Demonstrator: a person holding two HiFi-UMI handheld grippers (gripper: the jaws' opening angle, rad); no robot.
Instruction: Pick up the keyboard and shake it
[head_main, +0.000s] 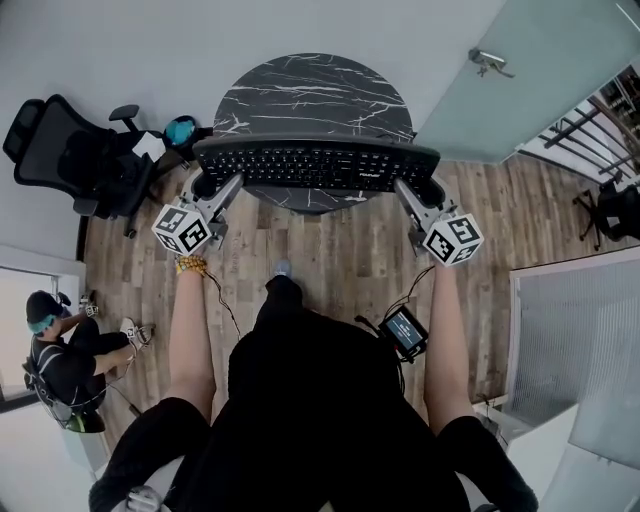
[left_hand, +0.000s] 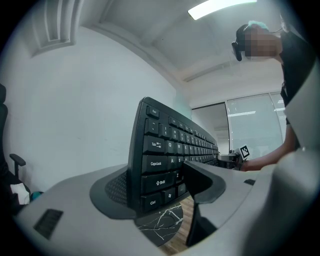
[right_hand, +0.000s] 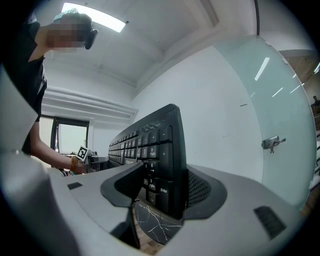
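**Keyboard up and pinched at both ends: shake it as one piece**

Lifting looks done. The keyboard (head_main: 316, 165) hangs in the air over the near edge of the round marble bench (head_main: 300, 90), long side across the person, keys facing up toward the head camera. The left claw (left_hand: 157, 185) pinches its left end, one pad on the key face by the Shift and Ctrl keys and the other behind the back panel. The right claw (right_hand: 165, 187) pinches the right end the same way, across the number pad by Enter. Under both ends a strip of marble and wood floor shows, so the board appears clear of the bench.

What remains, as I judge it, is the shake itself.

- Move both hands together in the same direction and rhythm. If one leads, the long board will twist between the grips and may lever out of a pad.
- Keep both pinches firm. Each claw bites only a short way in from the end, and keys give under pressure, so slipping is the main risk.
- Use short, brisk strokes, not wide swings.
- Stay well above the marble. A downstroke over the bench edge could knock the underside.
- Hold the ends at equal height so the weight stays shared.
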